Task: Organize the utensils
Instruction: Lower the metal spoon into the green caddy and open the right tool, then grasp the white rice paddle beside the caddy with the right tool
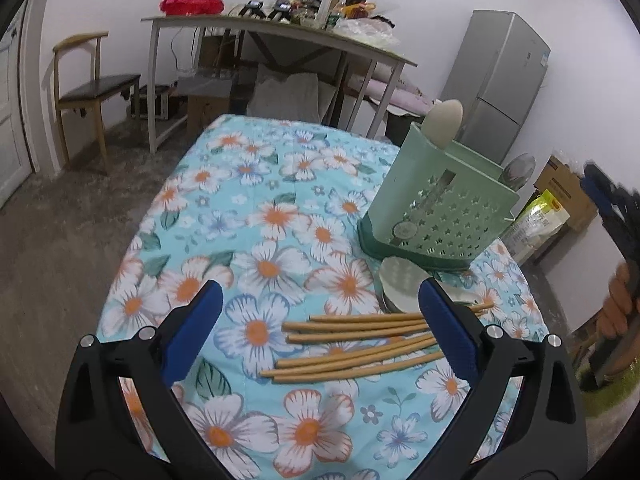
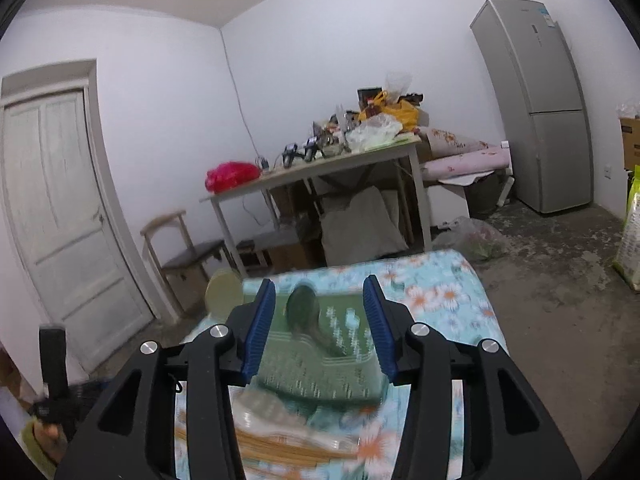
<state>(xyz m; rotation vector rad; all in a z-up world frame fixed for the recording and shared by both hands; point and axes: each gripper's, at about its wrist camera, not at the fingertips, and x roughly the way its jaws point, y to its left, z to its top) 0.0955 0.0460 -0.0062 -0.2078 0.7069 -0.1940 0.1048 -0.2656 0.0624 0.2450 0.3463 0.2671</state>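
Note:
Several wooden chopsticks lie in a loose bundle on the floral tablecloth. My left gripper is open and empty, hovering just above and around them. A green perforated utensil holder stands behind, with a pale spoon and a metal spoon upright in it. A white ladle lies in front of the holder. My right gripper is open and empty above the holder, which is blurred, with a dark spoon in it. The chopsticks show blurred below.
A cluttered side table, a wooden chair and a grey fridge stand beyond the table. Boxes and a bag sit on the floor at the right. A door is on the left wall.

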